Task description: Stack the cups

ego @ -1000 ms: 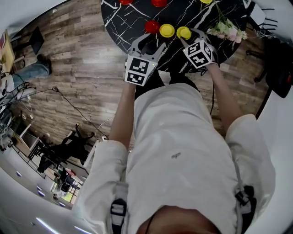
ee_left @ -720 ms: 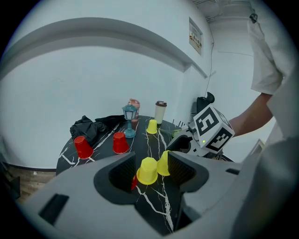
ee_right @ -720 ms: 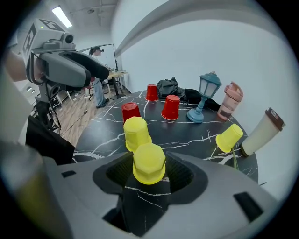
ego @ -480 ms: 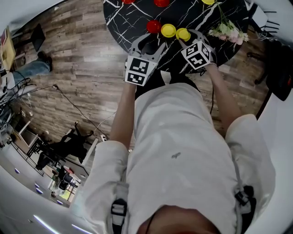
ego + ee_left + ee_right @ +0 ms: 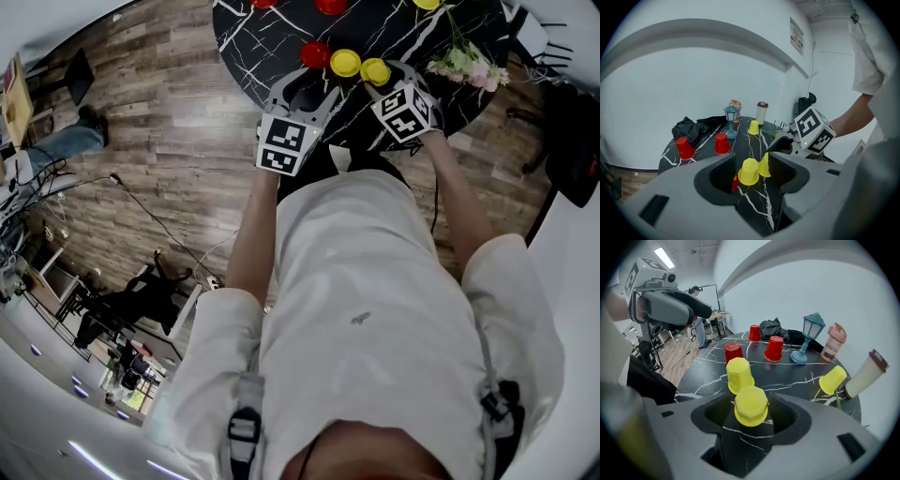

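Observation:
Three upturned cups stand in a row near the edge of the black marble table (image 5: 281, 37): a red cup (image 5: 314, 54), a yellow cup (image 5: 345, 63) and a second yellow cup (image 5: 376, 70). My right gripper (image 5: 382, 75) has this second yellow cup (image 5: 751, 405) between its jaws. The jaws are opening, and a gap shows on both sides of the cup. The other yellow cup (image 5: 739, 375) and the red cup (image 5: 733, 353) stand just beyond it. My left gripper (image 5: 305, 86) is open and holds nothing. It points at the row (image 5: 749, 171) from the near side.
Farther back on the table are two more red cups (image 5: 774, 348) (image 5: 754, 333), a tipped yellow cup (image 5: 833, 379), a blue lantern (image 5: 809, 338), a pink bottle (image 5: 833, 343), a lying takeaway cup (image 5: 865, 373), black cloth (image 5: 689, 126) and flowers (image 5: 464, 58).
The right gripper and the yellow cup between its jaws have edged slightly closer to the other yellow cup. The left gripper has stayed where it was.

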The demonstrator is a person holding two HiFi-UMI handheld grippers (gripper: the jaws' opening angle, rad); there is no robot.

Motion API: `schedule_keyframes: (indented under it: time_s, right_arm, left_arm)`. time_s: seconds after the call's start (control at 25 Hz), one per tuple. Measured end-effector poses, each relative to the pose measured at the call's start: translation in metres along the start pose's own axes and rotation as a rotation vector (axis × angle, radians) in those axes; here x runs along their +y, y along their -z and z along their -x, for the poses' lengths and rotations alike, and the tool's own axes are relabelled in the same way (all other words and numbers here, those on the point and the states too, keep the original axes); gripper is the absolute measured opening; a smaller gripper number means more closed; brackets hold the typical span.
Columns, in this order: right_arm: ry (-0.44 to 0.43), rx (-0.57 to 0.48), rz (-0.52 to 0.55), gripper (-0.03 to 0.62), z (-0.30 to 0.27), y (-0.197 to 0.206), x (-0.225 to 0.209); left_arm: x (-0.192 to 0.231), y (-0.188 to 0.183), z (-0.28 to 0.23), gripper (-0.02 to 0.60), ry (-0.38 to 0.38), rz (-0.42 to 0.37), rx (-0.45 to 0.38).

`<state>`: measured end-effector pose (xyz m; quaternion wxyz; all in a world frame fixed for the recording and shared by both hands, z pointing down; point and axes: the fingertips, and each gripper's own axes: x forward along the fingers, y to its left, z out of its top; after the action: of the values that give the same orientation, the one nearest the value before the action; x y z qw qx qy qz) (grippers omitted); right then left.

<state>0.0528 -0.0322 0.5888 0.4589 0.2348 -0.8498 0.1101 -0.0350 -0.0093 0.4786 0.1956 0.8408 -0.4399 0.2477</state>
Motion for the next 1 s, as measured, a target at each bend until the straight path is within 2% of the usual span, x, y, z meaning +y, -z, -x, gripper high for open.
schedule_keyframes:
  time_s: [0.32, 0.56, 1.0]
  right_arm:
    - [0.018, -0.036, 0.000, 0.267, 0.013, -0.009, -0.006]
    - [0.050, -0.081, -0.043, 0.267, 0.030, -0.018, -0.022]
    - [0.176, -0.132, -0.104, 0.265, 0.053, -0.035, -0.078]
  left_arm:
    - [0.000, -0.006, 0.000, 0.213, 0.000, -0.013, -0.012]
    - [-0.007, -0.013, -0.005, 0.213, 0.019, -0.029, -0.023]
    - [-0.018, -0.030, -0.025, 0.213, 0.069, -0.058, -0.037]
